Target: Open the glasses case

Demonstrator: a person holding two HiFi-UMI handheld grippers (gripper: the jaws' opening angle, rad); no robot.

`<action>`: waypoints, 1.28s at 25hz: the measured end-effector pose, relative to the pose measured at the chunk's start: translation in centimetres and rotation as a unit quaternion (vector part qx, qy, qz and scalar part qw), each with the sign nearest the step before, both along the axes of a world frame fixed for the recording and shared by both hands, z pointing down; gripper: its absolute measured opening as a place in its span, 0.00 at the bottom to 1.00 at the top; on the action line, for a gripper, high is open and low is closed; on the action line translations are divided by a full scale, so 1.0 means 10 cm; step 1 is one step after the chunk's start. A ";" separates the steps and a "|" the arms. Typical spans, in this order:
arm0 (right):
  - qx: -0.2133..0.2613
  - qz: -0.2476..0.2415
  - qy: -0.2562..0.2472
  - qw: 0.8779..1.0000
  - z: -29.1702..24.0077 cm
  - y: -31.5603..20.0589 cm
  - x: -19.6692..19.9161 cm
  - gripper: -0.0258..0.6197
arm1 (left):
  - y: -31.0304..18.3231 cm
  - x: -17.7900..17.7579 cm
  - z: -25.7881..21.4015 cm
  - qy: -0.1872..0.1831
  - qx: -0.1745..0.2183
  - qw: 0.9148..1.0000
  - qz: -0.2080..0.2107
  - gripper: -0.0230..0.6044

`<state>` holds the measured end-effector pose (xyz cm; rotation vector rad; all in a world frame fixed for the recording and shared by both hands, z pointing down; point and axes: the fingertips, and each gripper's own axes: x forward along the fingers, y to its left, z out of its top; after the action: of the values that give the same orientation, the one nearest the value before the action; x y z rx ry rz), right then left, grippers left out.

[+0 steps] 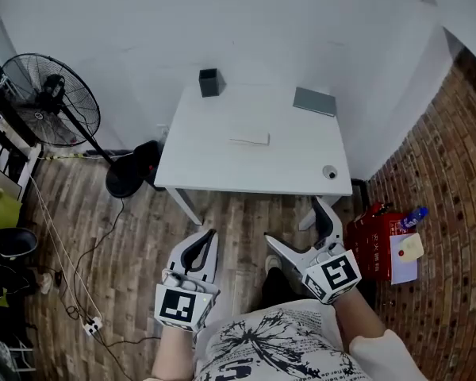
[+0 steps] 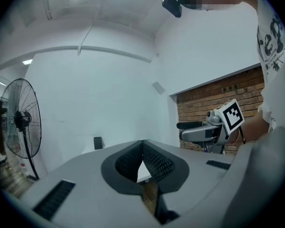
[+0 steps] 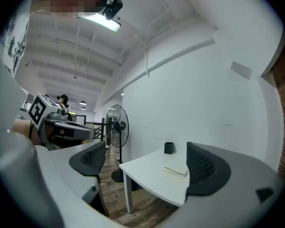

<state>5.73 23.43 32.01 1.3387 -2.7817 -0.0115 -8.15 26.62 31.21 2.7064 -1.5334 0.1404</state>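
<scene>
Looking down from the head view, we start at the far left, where a black pedestal fan with a round wire cage (image 1: 51,98) stands on the wooden plank floor (image 1: 143,228). Next comes our left gripper (image 1: 212,232), held over the floor short of the table; its two dark ribbed pads meet at the tips with nothing between them. Ahead stands the white rectangular table (image 1: 214,169). A small black square pot (image 1: 209,82) sits at its far left corner. The glasses case (image 1: 250,139), which we take to be the flat white oblong piece, lies closed near the middle of the top, well apart from both grippers. Further right, a flat grey rectangular slab (image 1: 314,101) rests at the far edge and a small round pale object (image 1: 329,172) at the near right corner. Our right gripper (image 1: 295,221) also hangs short of the table, jaws spread wide and empty. A red box (image 1: 373,240) sits on the floor at the right.
</scene>
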 end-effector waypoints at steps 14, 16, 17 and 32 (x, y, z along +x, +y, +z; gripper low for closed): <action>-0.065 -0.073 0.023 0.995 0.35 -2.42 0.36 0.83 | -2.34 0.38 0.35 -0.025 -0.044 0.997 -0.065 0.06; -0.078 -0.076 0.032 0.993 0.47 -2.65 0.36 0.83 | -2.58 0.40 0.44 -0.026 -0.050 0.996 -0.067 0.06; -0.088 -0.077 0.036 0.993 0.54 -2.75 0.36 0.83 | -2.68 0.41 0.50 -0.026 -0.056 0.996 -0.066 0.06; -0.237 -0.079 0.187 0.950 1.80 -3.92 -0.03 0.82 | -3.98 0.39 1.67 -0.106 -0.169 0.979 0.050 0.06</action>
<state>5.44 -15.73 50.02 0.8873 -2.3548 0.3367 -4.21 -13.15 47.88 2.5560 -1.2735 0.6476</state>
